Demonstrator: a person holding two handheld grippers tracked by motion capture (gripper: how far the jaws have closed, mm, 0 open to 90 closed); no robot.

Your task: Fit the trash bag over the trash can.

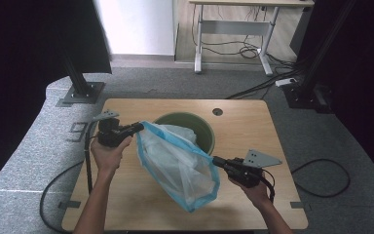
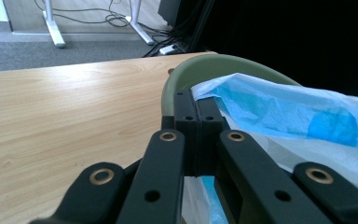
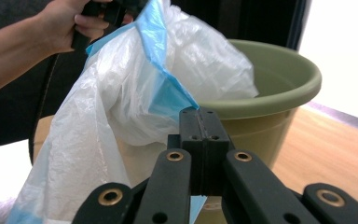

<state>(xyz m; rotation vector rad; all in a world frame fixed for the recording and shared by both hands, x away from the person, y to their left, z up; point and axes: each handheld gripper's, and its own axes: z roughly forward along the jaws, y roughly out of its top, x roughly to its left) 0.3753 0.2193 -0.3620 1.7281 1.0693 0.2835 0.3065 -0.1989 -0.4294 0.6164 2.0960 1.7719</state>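
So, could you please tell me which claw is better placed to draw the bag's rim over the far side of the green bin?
Probably the left claw: shut on the bag rim, it sits beside the green bin. The right claw, also shut on the rim, sits nearer the person.

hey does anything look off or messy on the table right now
Nothing is spilled or broken. The one untidy thing: the plastic bag hangs stretched between the left gripper and right gripper, mostly outside the green bucket, with part drooping to the table instead of lining the bucket.
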